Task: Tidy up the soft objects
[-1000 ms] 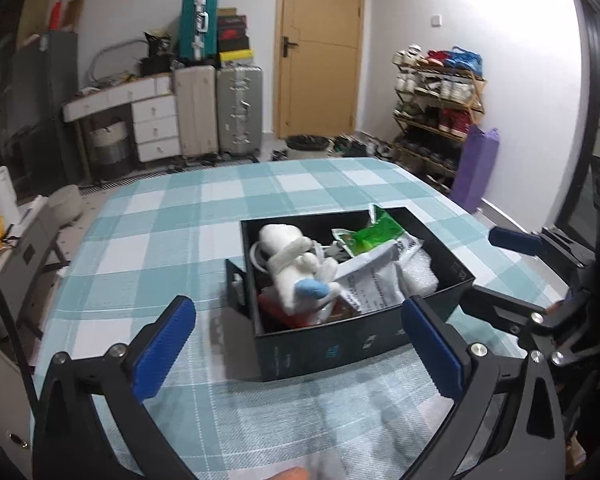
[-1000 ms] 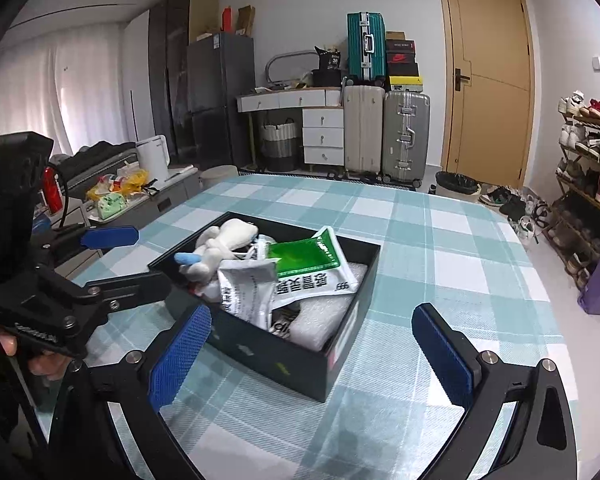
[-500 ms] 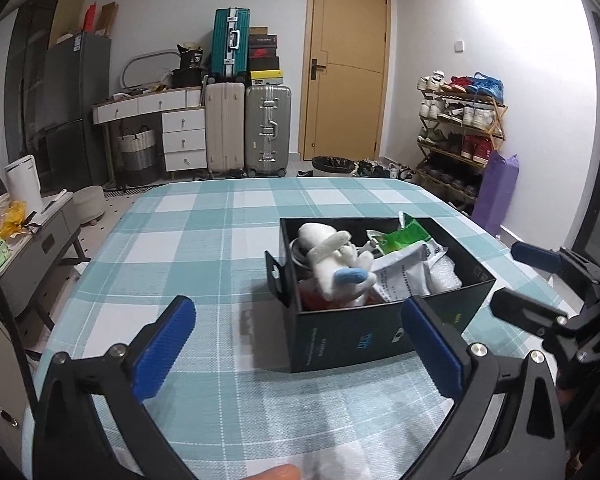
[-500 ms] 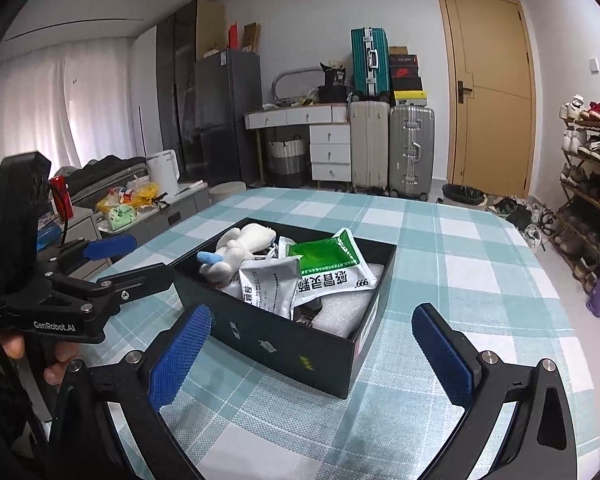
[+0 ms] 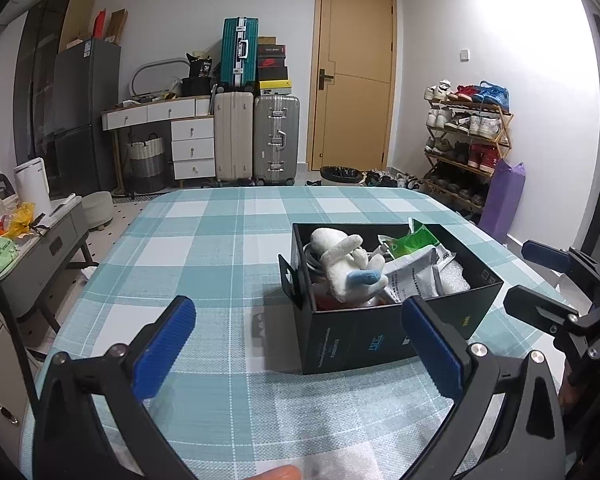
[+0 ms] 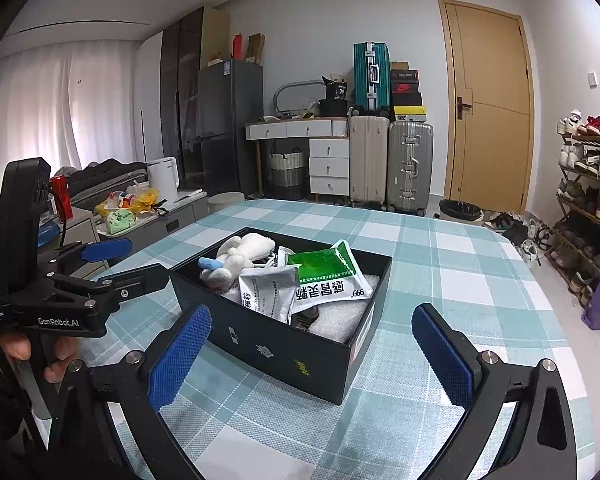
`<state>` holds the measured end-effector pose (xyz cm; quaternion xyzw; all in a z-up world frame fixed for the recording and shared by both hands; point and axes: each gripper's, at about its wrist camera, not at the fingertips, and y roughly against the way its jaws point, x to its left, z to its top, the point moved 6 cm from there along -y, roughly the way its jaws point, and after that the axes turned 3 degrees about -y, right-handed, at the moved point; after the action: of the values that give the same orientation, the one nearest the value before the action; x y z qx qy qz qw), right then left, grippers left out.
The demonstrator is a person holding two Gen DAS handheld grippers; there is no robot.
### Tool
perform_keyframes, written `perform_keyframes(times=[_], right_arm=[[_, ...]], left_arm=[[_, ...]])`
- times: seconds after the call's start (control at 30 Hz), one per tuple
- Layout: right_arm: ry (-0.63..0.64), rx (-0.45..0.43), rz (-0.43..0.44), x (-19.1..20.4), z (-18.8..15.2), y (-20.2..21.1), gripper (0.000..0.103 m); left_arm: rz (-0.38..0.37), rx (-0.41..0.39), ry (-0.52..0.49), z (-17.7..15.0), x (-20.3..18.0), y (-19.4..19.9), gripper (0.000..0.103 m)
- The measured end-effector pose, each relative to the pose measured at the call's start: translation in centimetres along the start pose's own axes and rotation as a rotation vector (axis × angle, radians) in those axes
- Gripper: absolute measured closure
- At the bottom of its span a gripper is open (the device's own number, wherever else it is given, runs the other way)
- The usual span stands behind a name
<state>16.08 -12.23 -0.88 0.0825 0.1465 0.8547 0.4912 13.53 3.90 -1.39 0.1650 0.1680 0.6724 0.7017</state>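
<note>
A black open box (image 5: 364, 340) (image 6: 276, 344) stands on the teal checked tablecloth. In it lie a white plush toy (image 5: 344, 264) (image 6: 240, 256) with a blue tip, a green medicine pouch (image 5: 420, 240) (image 6: 324, 268), a silver pouch (image 5: 412, 276) (image 6: 268, 292) and bubble wrap (image 6: 340, 320). My left gripper (image 5: 300, 348) is open and empty, hovering before the box's near left corner. My right gripper (image 6: 312, 356) is open and empty, in front of the box's near side. Each gripper also shows in the other's view, the right one (image 5: 540, 280) and the left one (image 6: 116, 264).
The table (image 5: 204, 248) is round-edged, with its far edge near suitcases (image 5: 276, 140) and a door (image 5: 352, 76). A shoe rack (image 5: 464, 140) stands to the right. A low grey cabinet (image 5: 40, 240) with clutter sits to the left of the table.
Both grippers have drawn back and levelled out, so the box sits farther off and more of the room shows. The left view has shifted leftward of the box. Both stay open.
</note>
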Motion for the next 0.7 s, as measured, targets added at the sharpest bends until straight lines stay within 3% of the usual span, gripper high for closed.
perform_keyframes(times=[0.7], right_arm=[[0.01,-0.042,-0.017,0.2,0.2,1.0,0.001]], left_arm=[[0.012,-0.019,0.0,0.0,0.1,0.2,0.0]])
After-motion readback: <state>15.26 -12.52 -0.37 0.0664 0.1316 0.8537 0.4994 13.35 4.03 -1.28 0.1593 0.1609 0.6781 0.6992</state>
